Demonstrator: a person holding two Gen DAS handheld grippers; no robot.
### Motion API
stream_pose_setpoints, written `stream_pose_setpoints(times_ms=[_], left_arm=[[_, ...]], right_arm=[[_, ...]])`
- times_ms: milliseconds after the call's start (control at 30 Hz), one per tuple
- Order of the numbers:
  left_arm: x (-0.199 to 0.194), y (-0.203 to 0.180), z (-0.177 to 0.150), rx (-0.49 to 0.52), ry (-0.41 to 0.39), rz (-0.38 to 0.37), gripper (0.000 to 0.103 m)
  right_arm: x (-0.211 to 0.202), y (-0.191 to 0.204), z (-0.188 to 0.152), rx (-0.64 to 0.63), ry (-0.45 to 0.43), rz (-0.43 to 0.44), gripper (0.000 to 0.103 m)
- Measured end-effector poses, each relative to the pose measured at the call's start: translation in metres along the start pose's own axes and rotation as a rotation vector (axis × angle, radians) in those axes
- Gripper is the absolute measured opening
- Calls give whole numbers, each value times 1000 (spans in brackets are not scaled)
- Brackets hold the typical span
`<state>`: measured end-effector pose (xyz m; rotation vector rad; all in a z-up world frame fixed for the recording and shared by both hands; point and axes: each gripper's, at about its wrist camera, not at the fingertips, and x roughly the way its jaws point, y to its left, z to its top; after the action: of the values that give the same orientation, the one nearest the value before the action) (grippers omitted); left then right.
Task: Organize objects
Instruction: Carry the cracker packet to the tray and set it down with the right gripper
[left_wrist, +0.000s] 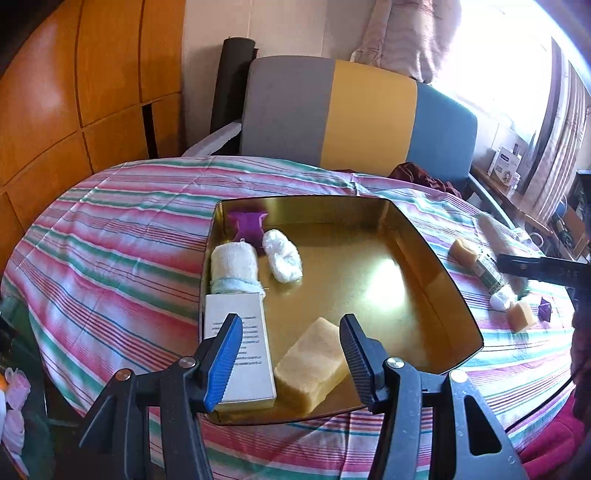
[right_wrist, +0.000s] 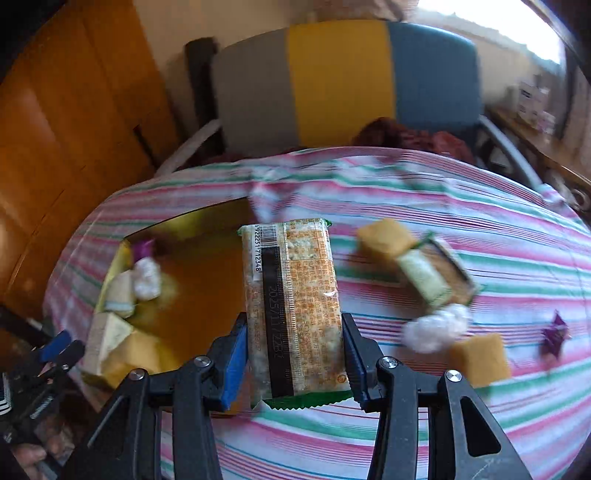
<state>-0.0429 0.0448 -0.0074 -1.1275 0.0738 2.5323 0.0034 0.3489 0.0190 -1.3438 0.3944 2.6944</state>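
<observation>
Cracker packet (right_wrist: 295, 306) sits clamped in my right gripper (right_wrist: 293, 354), hanging over the gold tin's (left_wrist: 439, 291) right rim. My left gripper (left_wrist: 291, 354) gapes empty above a sponge (left_wrist: 312, 363); the tin's middle lies bare

Left gripper empty, right gripper gripping

The left gripper (left_wrist: 291, 350) hangs with its jaws spread wide, nothing between them. The right gripper (right_wrist: 293, 354) is clamped on a cracker packet (right_wrist: 291, 295), one finger pressed against each long side.
</observation>
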Motion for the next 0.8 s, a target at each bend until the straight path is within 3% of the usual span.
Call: stream_pose_setpoints(times_ms=[167,333,700,767,800], left_arm=[[-3,20,-2,-41,-3,14,55],[-3,41,-5,-92,2,30,55],[8,66,-10,-160,35,31,55],[9,67,-10,-164,40,27,55],[10,67,-11,-163,41,26,55]], right_arm=[[33,60,9,-90,68,73,47],[78,101,21,-123,158,93,47],[182,149,55,-82,282,-29,48],[194,153,59,-36,289,7,49],[197,153,62,4,291,73,50]])
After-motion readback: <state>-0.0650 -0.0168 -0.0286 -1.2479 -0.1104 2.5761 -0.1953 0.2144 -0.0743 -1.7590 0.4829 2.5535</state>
